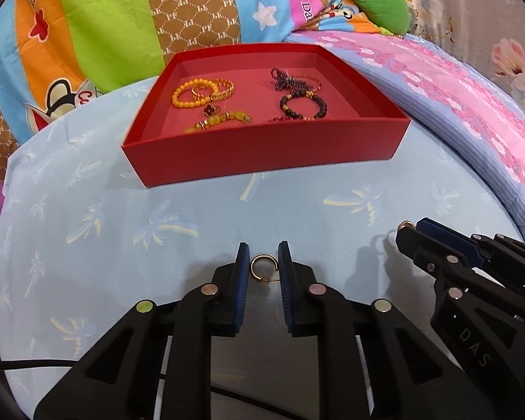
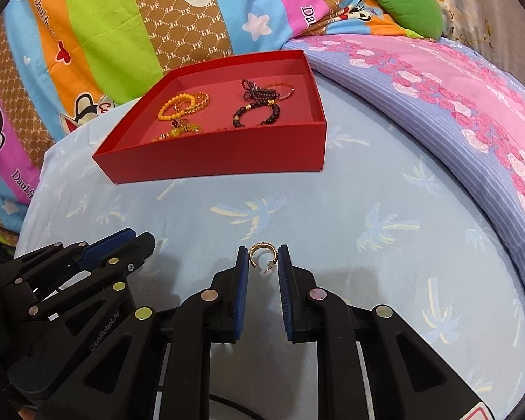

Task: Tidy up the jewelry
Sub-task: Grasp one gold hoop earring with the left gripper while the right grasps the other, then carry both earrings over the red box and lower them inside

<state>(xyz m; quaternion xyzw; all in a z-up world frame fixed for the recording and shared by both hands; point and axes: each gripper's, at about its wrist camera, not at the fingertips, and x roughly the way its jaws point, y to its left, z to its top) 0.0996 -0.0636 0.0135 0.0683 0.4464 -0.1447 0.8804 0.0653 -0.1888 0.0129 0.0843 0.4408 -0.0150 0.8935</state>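
Left claw (image 1: 264,262) is clamped on a gold hoop earring (image 1: 261,268); right claw (image 2: 263,262) is clamped on a second earring (image 2: 260,257). Red box (image 1: 262,152) of bracelets (image 1: 302,105) is set ahead on the blue sheet (image 1: 192,217), path unobstructed; pillows (image 1: 105,17) are piled behind.

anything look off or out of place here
Nothing spilled or damaged. The bracelets all lie inside the red box. The only jewelry outside it is a pair of gold hoop earrings, one pinched in the left gripper, its earring, and one in the right gripper, its earring.
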